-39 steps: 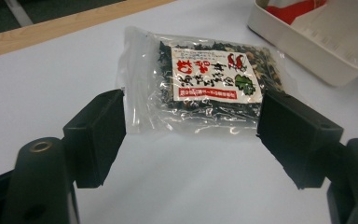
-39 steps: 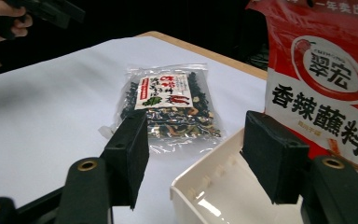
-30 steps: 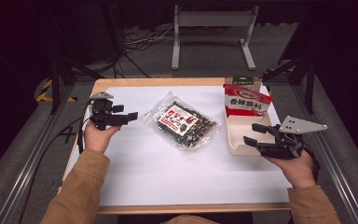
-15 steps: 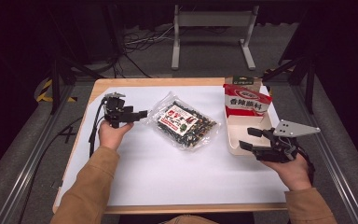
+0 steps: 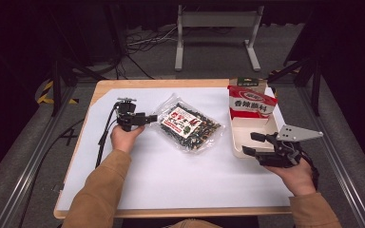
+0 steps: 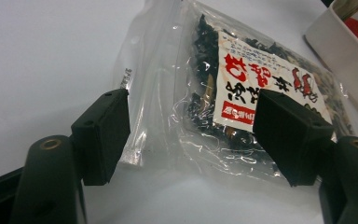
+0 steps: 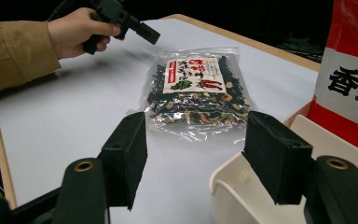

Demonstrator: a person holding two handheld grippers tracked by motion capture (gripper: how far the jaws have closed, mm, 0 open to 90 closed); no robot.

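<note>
White counter (image 5: 171, 185) carried a light, limp, slippery clear bag (image 5: 188, 127); left tool (image 5: 148, 118), jaws apart and just narrowing around its flat sealed edge, suited gripping there.

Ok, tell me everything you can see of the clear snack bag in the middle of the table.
The clear snack bag is a see-through plastic pouch of dark dried pieces mixed with pale bits, with a white label printed in red characters and a flat sealed edge. It lies flat and slanted on the white table cover, left of the white tray, apart from it. The left gripper has its open jaws, just closing a little, at the bag's sealed end; the pads do not press it.
</note>
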